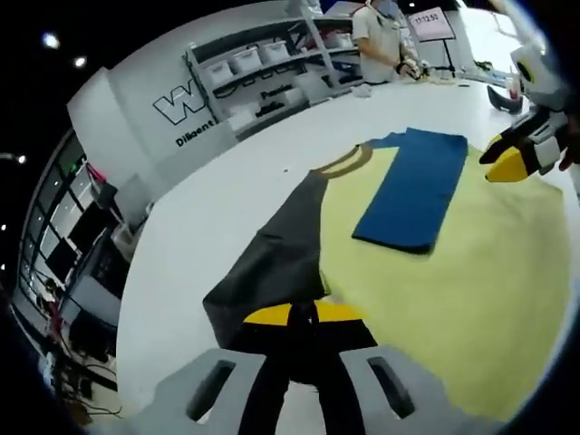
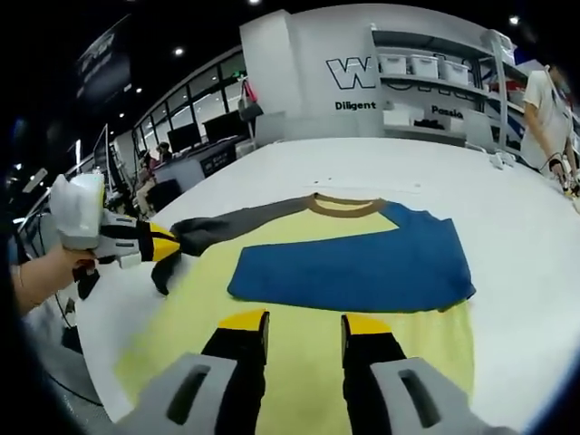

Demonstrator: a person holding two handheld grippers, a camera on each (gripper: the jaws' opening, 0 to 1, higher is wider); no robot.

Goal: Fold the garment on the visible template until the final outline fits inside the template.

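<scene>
Your left tool (image 1: 304, 314) pinches the grey sleeve (image 1: 272, 263) at lower centre; carry it flat across the yellow garment (image 2: 299, 349) beside the folded blue sleeve (image 2: 358, 267). Right tool (image 2: 304, 322) hovers, jaws apart.

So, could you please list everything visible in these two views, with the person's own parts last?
Yellow T-shirt with brown collar: one, flat on the table.
Blue sleeve: one, folded across the chest.
Dark grey sleeve: one, spread outward, end pinched by the left gripper.
White table: one, under the shirt.
Shelves with white bins: one unit, by the far wall.
Bystander in white shirt: one, at the table's far edge.
Left gripper: yellow-tipped, shut on the grey sleeve.
Right gripper: yellow-tipped, open above the hem.
Hand: one, holding the left gripper.
</scene>
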